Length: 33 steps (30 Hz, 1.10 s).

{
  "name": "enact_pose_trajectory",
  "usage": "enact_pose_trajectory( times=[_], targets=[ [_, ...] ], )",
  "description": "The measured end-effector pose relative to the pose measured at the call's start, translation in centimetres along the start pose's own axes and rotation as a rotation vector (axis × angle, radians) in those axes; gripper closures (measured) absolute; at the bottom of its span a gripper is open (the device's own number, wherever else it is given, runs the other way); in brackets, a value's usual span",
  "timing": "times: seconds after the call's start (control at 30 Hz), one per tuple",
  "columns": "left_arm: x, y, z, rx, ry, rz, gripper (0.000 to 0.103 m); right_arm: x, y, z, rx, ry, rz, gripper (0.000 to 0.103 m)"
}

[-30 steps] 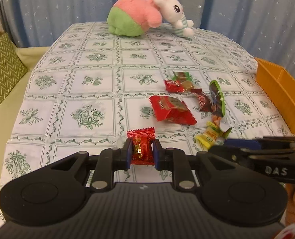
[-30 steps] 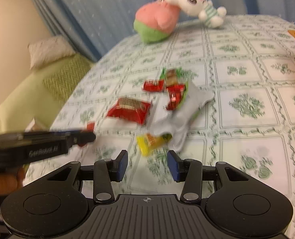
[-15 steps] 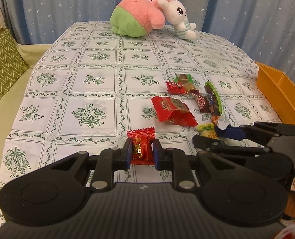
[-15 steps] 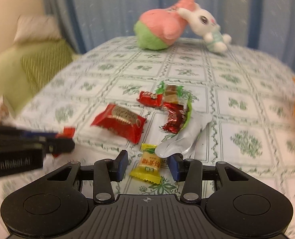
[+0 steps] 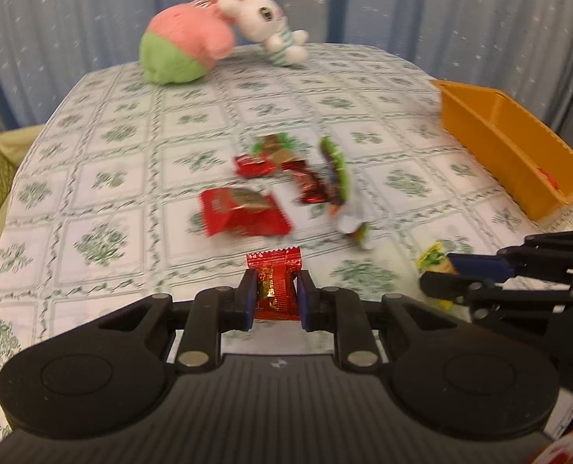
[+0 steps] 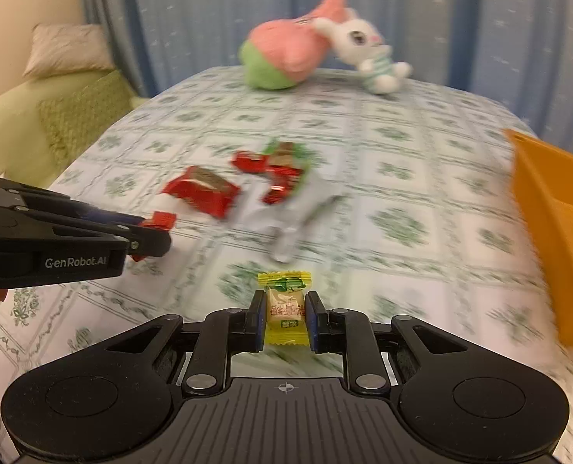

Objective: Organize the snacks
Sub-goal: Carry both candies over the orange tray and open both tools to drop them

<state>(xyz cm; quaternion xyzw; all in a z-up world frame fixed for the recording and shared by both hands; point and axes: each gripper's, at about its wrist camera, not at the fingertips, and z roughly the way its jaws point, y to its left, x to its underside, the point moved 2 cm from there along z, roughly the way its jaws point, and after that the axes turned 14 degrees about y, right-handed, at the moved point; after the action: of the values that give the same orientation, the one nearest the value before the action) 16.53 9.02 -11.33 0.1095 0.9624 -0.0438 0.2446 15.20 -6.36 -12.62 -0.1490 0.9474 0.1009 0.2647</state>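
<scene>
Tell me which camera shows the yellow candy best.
The right wrist view. There the yellow candy sits centred and sharp between the right gripper's blue pads, its wrapper print visible. The left wrist view shows the candy only at the right edge, blurred and partly hidden behind that gripper.

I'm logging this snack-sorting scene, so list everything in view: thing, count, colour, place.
Red candy: 1, red foil, between the left gripper's jaws.
Yellow candy: 1, yellow and cream, between the right gripper's jaws.
Red packet: 1, red, mid-table.
Small wrapped snacks: a few, red, brown, green, just beyond the packet; count unclear from blur.
Silver pouch: 1, silver with green edge, right of those snacks.
Bin: 1, orange, table's right edge; something red inside.
Pink plush: 1, pink and green, far end.
Rabbit plush: 1, white, against the pink one.
Tablecloth: 1, white with green print.
Cushions: 2, green and beige, sofa at left.
Curtain: blue, behind.
Left gripper: black, shut.
Right gripper: black, shut.
</scene>
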Motion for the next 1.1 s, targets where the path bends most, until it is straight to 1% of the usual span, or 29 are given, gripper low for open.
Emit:
enact_pose_trajectory(
  times=[0.07, 0.17, 0.27, 0.5, 0.7, 0.9, 1.0, 1.1],
  targets=[
    [-0.1, -1.1, -0.7, -0.001, -0.012, -0.004, 0.084, 0.4, -1.1, -1.2, 0.007, -0.008, 0.029, 0.082],
    [-0.1, -2.5, -2.0, 0.016, -0.029, -0.043, 0.084, 0.8, -2.5, -3.0, 0.017, -0.026, 0.061, 0.082],
    [-0.3, -4.2, -3.4, 0.022, -0.043, -0.059, 0.084, 1.2, -3.8, -5.0, 0.017, -0.048, 0.101, 0.082],
    [-0.2, -7.7, -6.5, 0.035, -0.078, -0.101, 0.084, 2.0, -6.3, -8.8, 0.024, -0.098, 0.157, 0.082],
    [0.4, -10.2, -7.8, 0.048, -0.078, -0.141, 0.084, 3.1, -8.6, -11.0, 0.036, -0.118, 0.192, 0.082],
    [0.4, -13.0, -8.1, 0.061, -0.068, -0.124, 0.084, 4.0, -10.8, -12.8, 0.057, -0.128, 0.224, 0.082],
    [0.1, -14.3, -8.0, 0.088, -0.061, -0.119, 0.084, 4.5, -12.0, -13.4, 0.065, -0.132, 0.245, 0.082],
    [-0.4, -15.5, -8.1, 0.096, -0.062, -0.096, 0.084, 4.9, -13.1, -13.9, 0.073, -0.135, 0.266, 0.082]
  ],
)
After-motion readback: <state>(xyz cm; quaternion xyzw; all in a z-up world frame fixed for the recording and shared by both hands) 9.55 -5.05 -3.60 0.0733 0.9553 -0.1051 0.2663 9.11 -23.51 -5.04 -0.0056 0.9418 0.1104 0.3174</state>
